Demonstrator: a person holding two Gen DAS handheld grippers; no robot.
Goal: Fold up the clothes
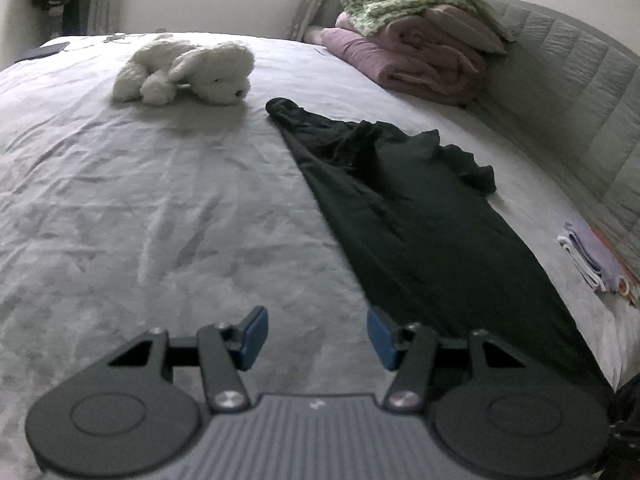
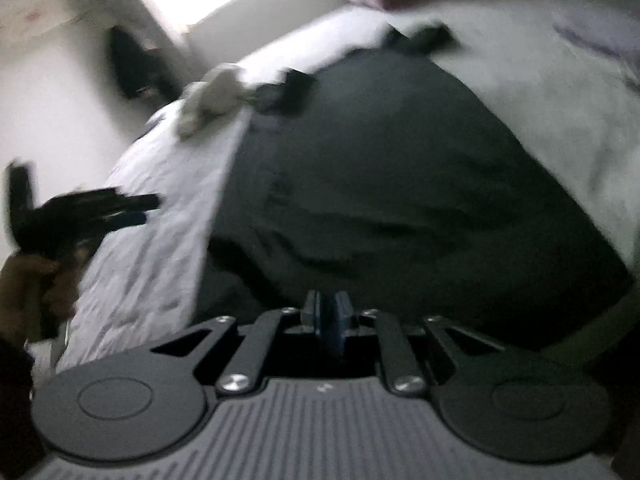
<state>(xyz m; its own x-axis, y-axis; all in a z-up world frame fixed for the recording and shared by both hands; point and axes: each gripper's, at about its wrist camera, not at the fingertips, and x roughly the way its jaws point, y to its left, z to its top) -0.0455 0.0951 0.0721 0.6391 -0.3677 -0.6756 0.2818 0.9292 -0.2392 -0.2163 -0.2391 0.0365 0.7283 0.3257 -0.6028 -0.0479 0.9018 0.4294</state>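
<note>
A long black garment (image 1: 420, 216) lies stretched out on the white bed sheet (image 1: 160, 208), running from near the plush toy toward the near right. My left gripper (image 1: 316, 336) is open over bare sheet, and its right pad sits just left of the garment's near end. In the blurred right wrist view the garment (image 2: 380, 168) fills the middle. My right gripper (image 2: 328, 320) hovers at its near edge with the blue pads a narrow slit apart and no cloth visible between them. The left gripper (image 2: 120, 208), held by a hand (image 2: 28, 288), shows at the left edge.
A white plush toy (image 1: 188, 72) lies on the far side of the bed. Folded pink and green blankets (image 1: 416, 52) are stacked against the grey padded headboard (image 1: 568, 100). A small stack of folded lilac cloths (image 1: 588, 256) rests at the right edge.
</note>
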